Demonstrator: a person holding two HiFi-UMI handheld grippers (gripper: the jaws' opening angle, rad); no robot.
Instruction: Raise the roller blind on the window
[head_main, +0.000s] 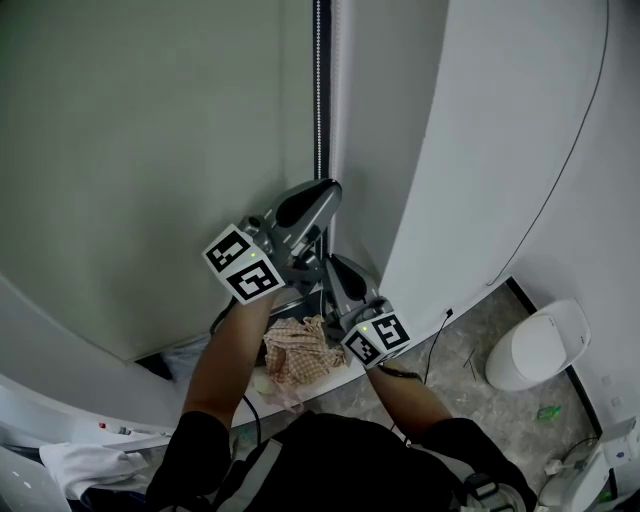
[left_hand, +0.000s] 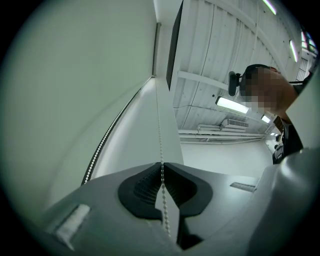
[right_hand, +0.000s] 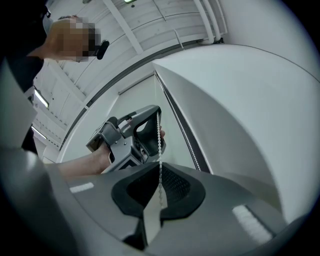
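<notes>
The pale grey-green roller blind (head_main: 150, 150) covers the window at the left. Its white bead chain (head_main: 319, 90) hangs along the blind's right edge. Both grippers point up at that chain, one above the other. My left gripper (head_main: 325, 190) is the upper one; in the left gripper view its pads meet on one strand of the bead chain (left_hand: 161, 167), and a second strand (left_hand: 102, 145) runs free to the left. My right gripper (head_main: 335, 262) sits just below, shut on the same strand (right_hand: 160, 167), which rises to the left gripper (right_hand: 150, 120).
A white wall column (head_main: 470, 150) stands right of the window, with a thin cable (head_main: 560, 170) running down it. A checked cloth (head_main: 300, 350) lies below the grippers. A white bin (head_main: 538, 345) stands on the floor at the right.
</notes>
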